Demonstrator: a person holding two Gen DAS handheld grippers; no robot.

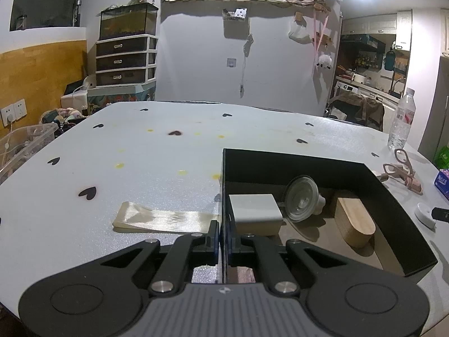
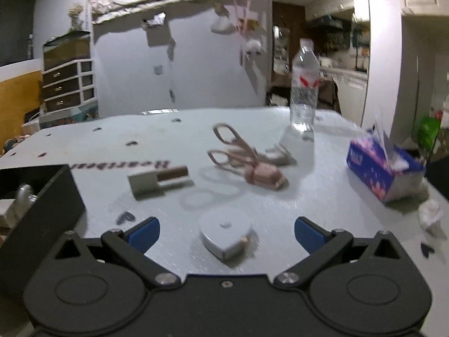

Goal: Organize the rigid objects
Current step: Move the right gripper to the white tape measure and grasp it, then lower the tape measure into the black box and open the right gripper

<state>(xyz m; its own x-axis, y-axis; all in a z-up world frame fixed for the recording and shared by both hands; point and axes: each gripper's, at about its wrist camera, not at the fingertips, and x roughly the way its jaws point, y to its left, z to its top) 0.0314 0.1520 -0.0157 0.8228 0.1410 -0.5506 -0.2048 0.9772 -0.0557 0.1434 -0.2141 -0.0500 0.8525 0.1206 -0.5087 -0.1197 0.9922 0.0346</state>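
The table (image 1: 140,154), grey with small dark hearts, carries a black box (image 1: 322,165) whose left wall is pinched in the closed jaws of the left gripper (image 1: 223,238). Inside the box lie a white block (image 1: 254,210), a clear cup (image 1: 301,198) on its side and a wooden block (image 1: 355,223). Right of the box stand a bottle (image 2: 304,84) and a blue tissue box (image 2: 384,165), with pink scissors (image 2: 241,154) between. The right gripper (image 2: 224,231) hangs with jaws wide open, the white tape measure (image 2: 224,234) lying between its fingers, untouched
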